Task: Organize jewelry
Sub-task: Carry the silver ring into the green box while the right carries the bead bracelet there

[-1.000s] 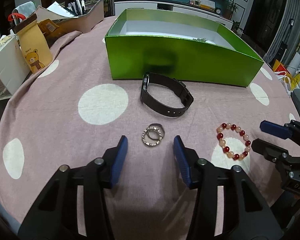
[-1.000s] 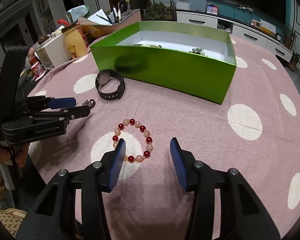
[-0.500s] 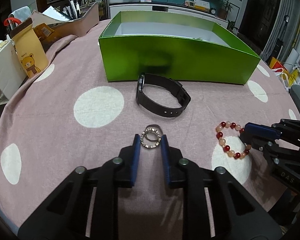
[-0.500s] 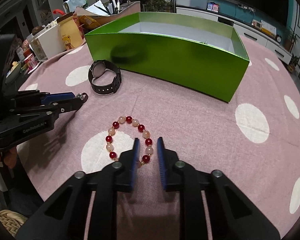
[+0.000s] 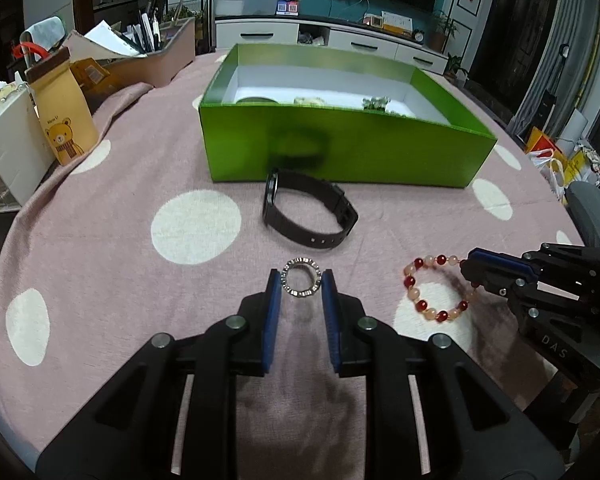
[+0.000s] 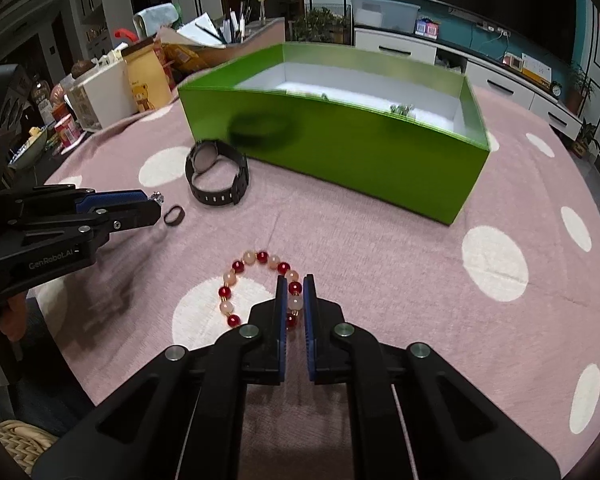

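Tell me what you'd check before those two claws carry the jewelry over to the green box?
1. Left gripper shut on the sparkly ring: ok, both pads touch its sides.
2. Ring lifted off the cloth: ok; in the right view it sits at the fingertips above the tablecloth.
3. Right gripper shut on the bead bracelet: ok, a bead is pinched between the pads.
4. Bracelet lifted: cannot tell; most of it seems to lie on the cloth.
5. Green box open with room: ok; there is no lid and white floor shows.
6. Plain dark ring and black watch: not ok, both lie outside the box.
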